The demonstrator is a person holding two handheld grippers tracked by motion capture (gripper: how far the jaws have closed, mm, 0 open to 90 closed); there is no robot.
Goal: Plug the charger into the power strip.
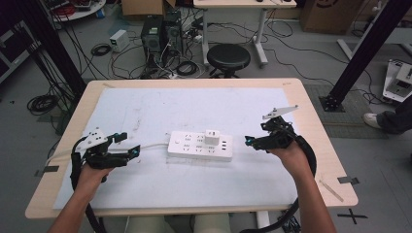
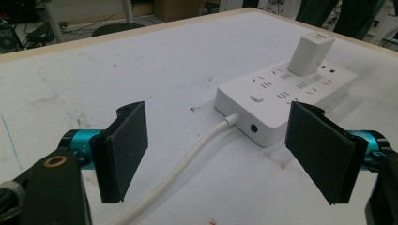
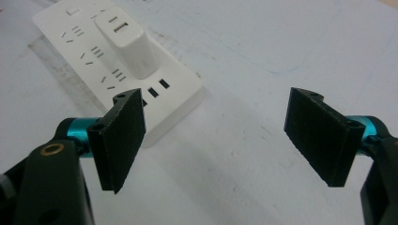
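High view: power strip (image 1: 200, 145) between both grippers' wide, empty fingers (image 1: 133, 150), apart.

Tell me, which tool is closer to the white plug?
Right, by a little. The right tool sits just off the power strip's end nearest the plug. The left tool waits past the far end, by the cord.
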